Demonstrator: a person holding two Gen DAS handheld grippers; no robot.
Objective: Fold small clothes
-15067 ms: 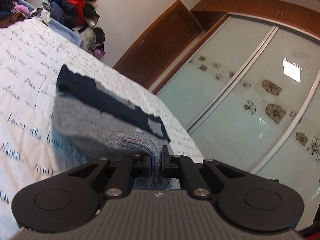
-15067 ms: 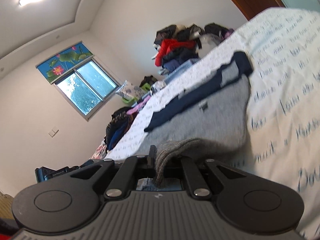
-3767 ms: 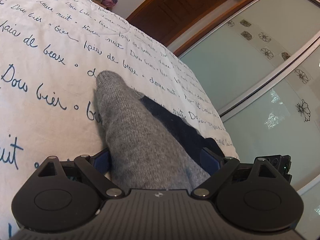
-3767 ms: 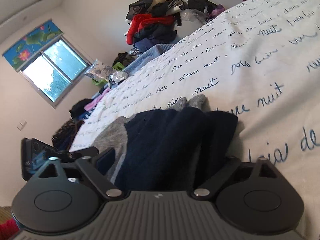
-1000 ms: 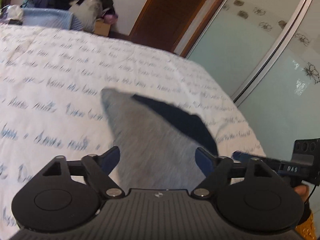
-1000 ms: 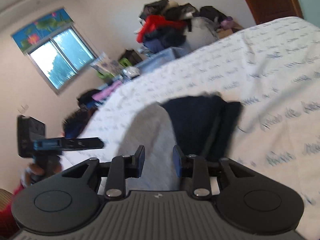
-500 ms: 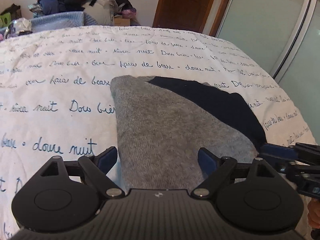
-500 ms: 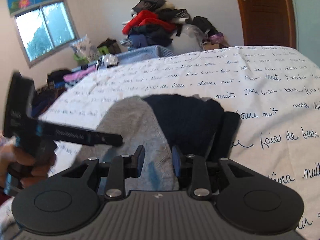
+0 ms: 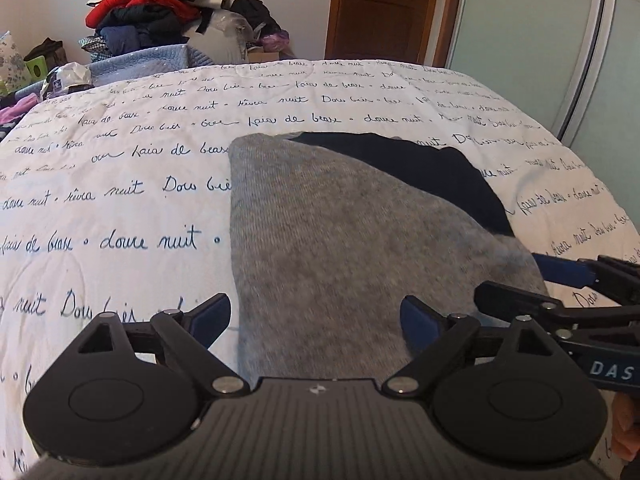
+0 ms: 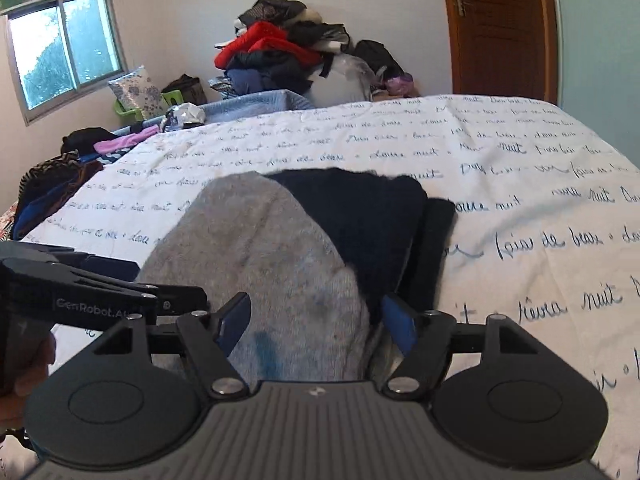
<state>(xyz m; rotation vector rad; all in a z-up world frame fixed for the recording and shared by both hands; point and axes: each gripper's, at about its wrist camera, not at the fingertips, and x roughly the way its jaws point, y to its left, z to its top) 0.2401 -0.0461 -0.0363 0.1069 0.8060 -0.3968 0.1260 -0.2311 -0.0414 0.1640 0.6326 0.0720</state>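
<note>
Two grippers hover low over one folded garment, each camera looking along its own fingers.

Left wrist view: the left gripper (image 9: 316, 314) has its jaws spread wide and opening further, the blue pads clear of the cloth on both sides. The grey sweater (image 9: 344, 240) lies flat on the bedspread (image 9: 120, 184), its near end running between and ahead of the jaws, so it looks laid down rather than carried. A navy panel (image 9: 436, 172) of the same garment shows ahead and toward the right jaw. Just outside the right jaw sits the right gripper, its fingers close to the sweater's right edge. Outside the left jaw is bare bedspread, plenty of room for moving.

Right wrist view: the right gripper (image 10: 314, 320) is opening too; grey knit bulges between the jaws but neither pad presses it, which reads as a release. The navy part lies ahead, toward the right jaw, its folded edge thick and uneven. Beyond that jaw the bedspread is free; the left gripper crowds the other side.
</note>
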